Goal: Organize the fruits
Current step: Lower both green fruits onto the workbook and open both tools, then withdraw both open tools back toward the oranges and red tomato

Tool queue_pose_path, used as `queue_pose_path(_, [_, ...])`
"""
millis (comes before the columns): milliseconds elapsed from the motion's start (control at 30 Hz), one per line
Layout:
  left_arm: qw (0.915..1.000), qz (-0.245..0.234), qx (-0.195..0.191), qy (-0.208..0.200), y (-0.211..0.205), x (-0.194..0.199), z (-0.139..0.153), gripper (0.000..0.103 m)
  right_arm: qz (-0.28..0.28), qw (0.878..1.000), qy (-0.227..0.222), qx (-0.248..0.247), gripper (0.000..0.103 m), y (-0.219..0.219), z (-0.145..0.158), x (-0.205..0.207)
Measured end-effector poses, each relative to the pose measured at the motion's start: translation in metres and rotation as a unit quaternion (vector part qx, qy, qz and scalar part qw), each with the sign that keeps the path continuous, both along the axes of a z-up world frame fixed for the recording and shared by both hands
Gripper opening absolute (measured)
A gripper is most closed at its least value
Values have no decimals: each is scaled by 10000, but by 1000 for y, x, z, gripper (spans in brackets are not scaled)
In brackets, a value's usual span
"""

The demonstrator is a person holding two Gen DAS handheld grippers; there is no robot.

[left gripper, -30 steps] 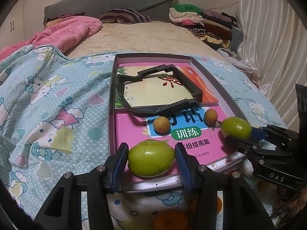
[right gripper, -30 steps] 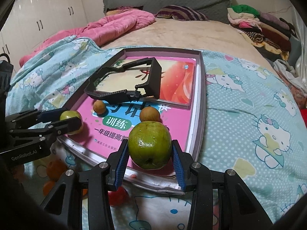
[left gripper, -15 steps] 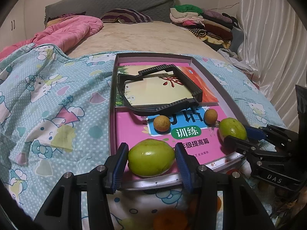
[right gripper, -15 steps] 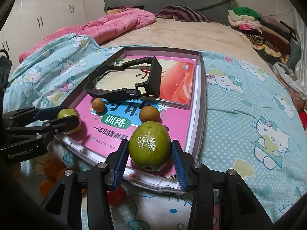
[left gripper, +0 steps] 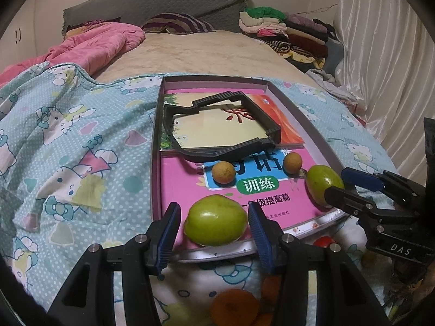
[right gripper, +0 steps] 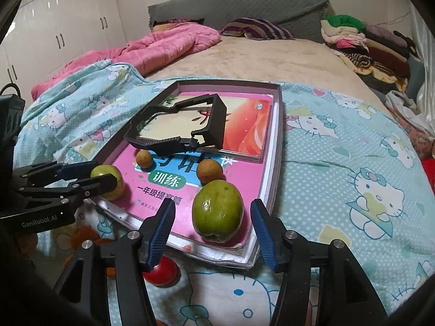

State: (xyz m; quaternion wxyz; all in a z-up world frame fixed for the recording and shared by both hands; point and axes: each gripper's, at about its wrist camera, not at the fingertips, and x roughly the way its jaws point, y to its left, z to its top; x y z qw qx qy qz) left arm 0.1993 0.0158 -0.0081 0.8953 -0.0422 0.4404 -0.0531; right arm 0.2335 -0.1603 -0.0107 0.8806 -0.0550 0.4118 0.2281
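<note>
A green fruit [left gripper: 216, 220] rests on the near edge of the pink book [left gripper: 185, 184], between the fingers of my left gripper [left gripper: 214, 207]. A thin gap shows at its left pad [left gripper: 170, 233], so the pads do not press. A second, rounder green fruit [right gripper: 217, 212] stands on the book's near right corner. My right gripper [right gripper: 212, 203] flanks it with its jaws opening and clear space on both sides. Each gripper also shows in the other view, the right gripper [left gripper: 337, 184] and the left gripper [right gripper: 100, 176]. Two small brown fruits [left gripper: 223, 172] [left gripper: 292, 163] lie mid-book.
The book lies in a shallow grey tray [left gripper: 156, 135] on a cartoon-print blanket, with a black plastic frame [left gripper: 223, 127] at the tray's far half. Orange fruits [left gripper: 235, 303] and a red fruit [right gripper: 160, 270] lie on the blanket below the grippers. Folded clothes [left gripper: 285, 30] are piled far right.
The right gripper's jaws have spread away from the round green fruit, which now sits on the book. The left jaws have loosened slightly around their fruit. Neither hand has shifted much.
</note>
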Motion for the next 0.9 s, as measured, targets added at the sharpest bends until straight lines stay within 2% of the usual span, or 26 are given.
queue_pose_path(500, [9997,141,-110,-192,2,-18,21,67,-143,9997,-174,123,63,-16,13,-7])
queue_pose_path(767, [9993,246,-121,-271,4,-28,30,81,-218,9993,-260,174,67,-19,19,-10])
queue_pose_path(900, [9991,289,-111,-294,3,-35,33,87,-219,9991,-282,211,72,-19,21,-13])
